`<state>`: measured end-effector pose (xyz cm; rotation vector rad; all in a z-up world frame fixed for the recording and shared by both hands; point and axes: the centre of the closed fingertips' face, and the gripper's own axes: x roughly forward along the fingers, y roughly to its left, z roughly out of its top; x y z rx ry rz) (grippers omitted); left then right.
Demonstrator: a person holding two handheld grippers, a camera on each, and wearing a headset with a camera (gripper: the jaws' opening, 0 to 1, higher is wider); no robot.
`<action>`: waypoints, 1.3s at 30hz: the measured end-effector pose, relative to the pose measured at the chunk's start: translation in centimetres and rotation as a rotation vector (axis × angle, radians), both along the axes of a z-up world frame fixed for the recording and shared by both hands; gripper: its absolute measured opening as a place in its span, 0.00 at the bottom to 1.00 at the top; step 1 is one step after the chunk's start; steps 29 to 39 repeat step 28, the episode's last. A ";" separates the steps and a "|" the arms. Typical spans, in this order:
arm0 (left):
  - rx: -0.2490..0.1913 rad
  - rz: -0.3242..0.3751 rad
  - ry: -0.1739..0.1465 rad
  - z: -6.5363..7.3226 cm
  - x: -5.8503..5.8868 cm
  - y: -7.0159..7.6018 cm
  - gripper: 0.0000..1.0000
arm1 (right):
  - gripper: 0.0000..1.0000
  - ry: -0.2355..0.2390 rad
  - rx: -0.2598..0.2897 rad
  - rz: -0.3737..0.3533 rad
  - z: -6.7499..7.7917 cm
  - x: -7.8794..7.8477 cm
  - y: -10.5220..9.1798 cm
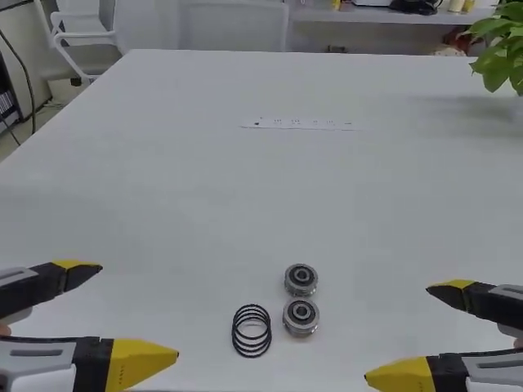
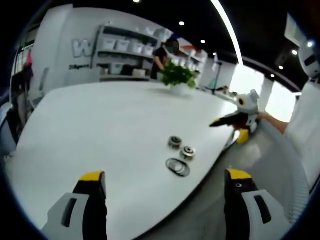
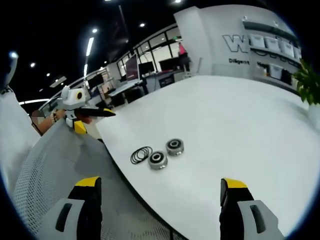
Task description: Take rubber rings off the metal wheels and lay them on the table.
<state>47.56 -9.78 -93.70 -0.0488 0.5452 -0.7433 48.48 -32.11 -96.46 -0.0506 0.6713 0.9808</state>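
From where I stand, the nearer wheel (image 1: 301, 317) and the farther wheel (image 1: 301, 278) sit almost touching on the white table (image 1: 204, 188), close to the person's edge. A small bunch of black rubber rings (image 1: 252, 330) lies flat on the tabletop just beside the nearer wheel, on the left-hand side. The left gripper (image 1: 127, 312) hovers well out past the rings from the wheels, jaws spread wide and empty, while the right gripper (image 1: 402, 333) hangs well apart on the wheels' opposite side, gaping just the same with nothing between its jaws.
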 end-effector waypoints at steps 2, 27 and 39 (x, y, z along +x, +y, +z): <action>0.000 0.001 -0.001 0.0 0.0 0.0 1.00 | 0.99 -0.001 -0.006 -0.003 -0.1 0.0 -0.1; 0.021 0.042 0.010 -0.5 0.1 0.8 1.00 | 0.93 -0.015 -0.048 0.003 -0.5 0.0 -0.8; 0.022 0.043 0.012 -0.6 0.1 0.8 1.00 | 0.93 -0.011 -0.042 0.002 -0.5 0.0 -0.8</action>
